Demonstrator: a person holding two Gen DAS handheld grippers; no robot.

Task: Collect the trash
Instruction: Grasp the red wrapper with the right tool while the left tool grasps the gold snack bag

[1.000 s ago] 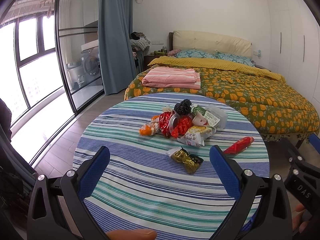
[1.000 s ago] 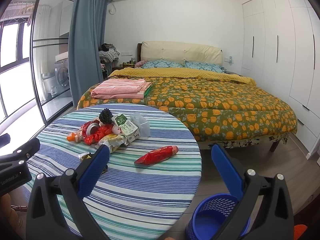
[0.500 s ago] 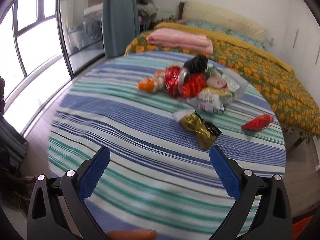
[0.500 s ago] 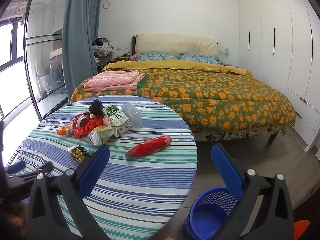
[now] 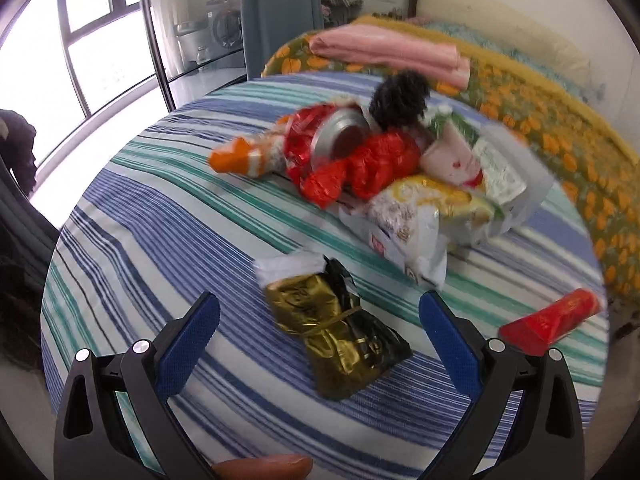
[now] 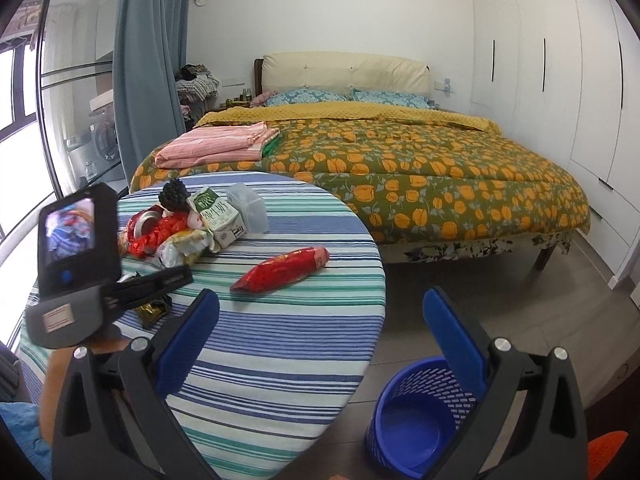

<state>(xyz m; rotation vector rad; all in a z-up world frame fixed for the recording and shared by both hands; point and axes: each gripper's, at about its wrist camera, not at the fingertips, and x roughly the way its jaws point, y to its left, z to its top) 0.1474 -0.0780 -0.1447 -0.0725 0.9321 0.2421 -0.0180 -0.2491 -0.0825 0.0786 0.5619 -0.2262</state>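
step: grab crinkled gold-and-black foil wrapper | place: on striped round table, nearer than the trash heap | left gripper: spread wide, straddling wrapper | right gripper: spread, empty, above blue mesh bin | advice: lower, pinch across crumpled middle, avoid snagging cloth.

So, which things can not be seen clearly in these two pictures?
- Gold wrapper, right wrist view: mostly hidden behind the left gripper.
- Trash pile, left wrist view: motion blur, package print unreadable.
- Blue basket, right wrist view: far side covered by the right gripper's finger.
- Red packet, left wrist view: label blurred.
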